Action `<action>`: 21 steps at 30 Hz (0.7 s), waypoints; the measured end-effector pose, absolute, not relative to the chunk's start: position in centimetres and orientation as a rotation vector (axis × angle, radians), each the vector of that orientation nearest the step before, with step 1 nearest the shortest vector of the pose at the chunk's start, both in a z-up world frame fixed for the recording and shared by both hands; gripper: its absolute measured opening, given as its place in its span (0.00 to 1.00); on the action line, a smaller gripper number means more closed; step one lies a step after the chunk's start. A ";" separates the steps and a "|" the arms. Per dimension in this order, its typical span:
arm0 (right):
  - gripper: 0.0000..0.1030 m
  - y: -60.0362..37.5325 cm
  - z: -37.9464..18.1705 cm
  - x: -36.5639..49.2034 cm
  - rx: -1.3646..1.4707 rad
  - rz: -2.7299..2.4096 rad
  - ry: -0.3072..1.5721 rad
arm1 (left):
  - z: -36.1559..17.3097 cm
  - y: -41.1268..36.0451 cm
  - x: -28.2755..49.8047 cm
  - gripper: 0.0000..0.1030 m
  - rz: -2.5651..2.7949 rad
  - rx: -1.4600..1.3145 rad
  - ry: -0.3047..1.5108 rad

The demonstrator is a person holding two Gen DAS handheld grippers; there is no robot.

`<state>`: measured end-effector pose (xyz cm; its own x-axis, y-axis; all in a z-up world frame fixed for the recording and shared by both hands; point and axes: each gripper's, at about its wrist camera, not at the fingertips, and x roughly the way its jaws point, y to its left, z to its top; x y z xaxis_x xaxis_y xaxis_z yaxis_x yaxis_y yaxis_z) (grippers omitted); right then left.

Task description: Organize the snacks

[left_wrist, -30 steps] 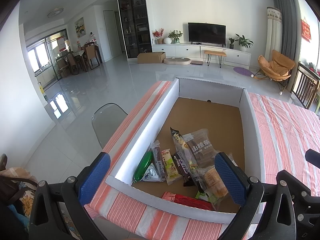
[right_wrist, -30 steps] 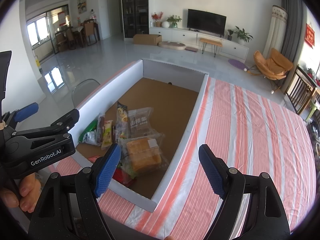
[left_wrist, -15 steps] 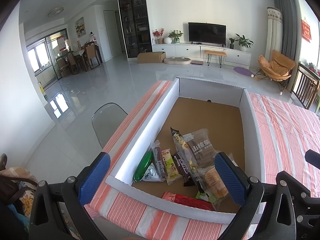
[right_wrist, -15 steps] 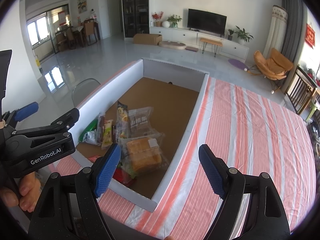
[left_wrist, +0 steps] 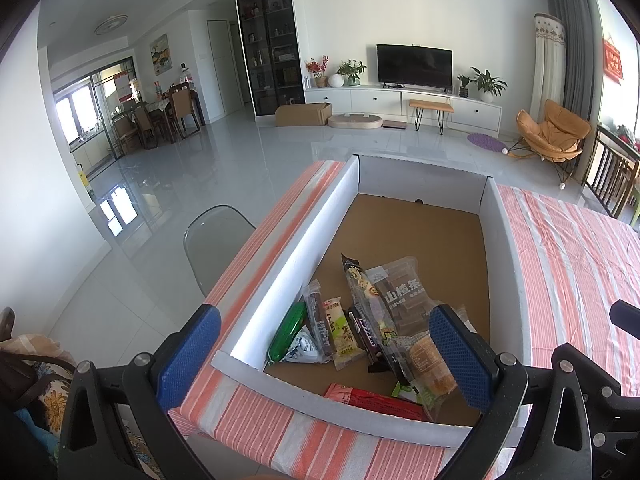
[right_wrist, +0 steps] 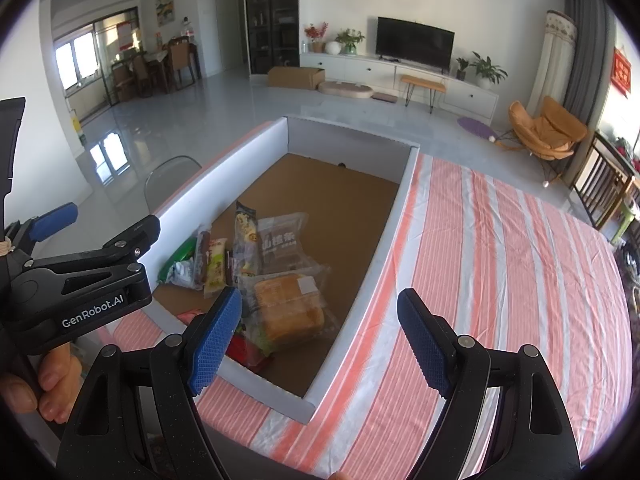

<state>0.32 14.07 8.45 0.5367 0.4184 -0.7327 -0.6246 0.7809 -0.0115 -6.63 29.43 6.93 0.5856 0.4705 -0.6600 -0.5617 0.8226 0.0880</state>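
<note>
A white-walled box (left_wrist: 288, 256) with a brown cardboard floor stands on the striped table; it also shows in the right wrist view (right_wrist: 384, 264). Several snacks lie at its near end: a green pack (left_wrist: 286, 332), a clear hawthorn-strip pack (left_wrist: 400, 292), a bread pack (left_wrist: 428, 368) (right_wrist: 288, 308), a red pack (left_wrist: 372, 398). My left gripper (left_wrist: 324, 356) is open and empty, above the box's near end. My right gripper (right_wrist: 320, 340) is open and empty, above the box's near right wall. The left gripper's body (right_wrist: 80, 284) shows in the right wrist view.
The red-and-white striped tablecloth (right_wrist: 500, 280) stretches to the right of the box. A transparent chair (left_wrist: 216, 240) stands left of the table. The far half of the box floor (left_wrist: 416, 228) holds no snacks. A living room lies beyond.
</note>
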 end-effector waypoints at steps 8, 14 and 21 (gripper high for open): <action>0.81 14.1 8.5 0.3 -0.288 0.631 0.787 | 6.9 29.4 -6.6 1.00 0.605 -0.135 0.728; 0.81 14.1 8.5 0.3 -0.288 0.631 0.788 | 7.0 29.4 -6.6 1.00 0.602 -0.136 0.727; 0.81 14.1 8.6 0.2 -0.288 0.633 0.789 | 6.7 29.3 -6.5 1.00 0.557 -0.160 0.731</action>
<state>0.17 14.09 8.55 0.5337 0.4189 -0.7346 -0.6259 0.7799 -0.0100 -6.49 29.34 6.66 0.6077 0.4254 -0.6706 -0.5342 0.8438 0.0513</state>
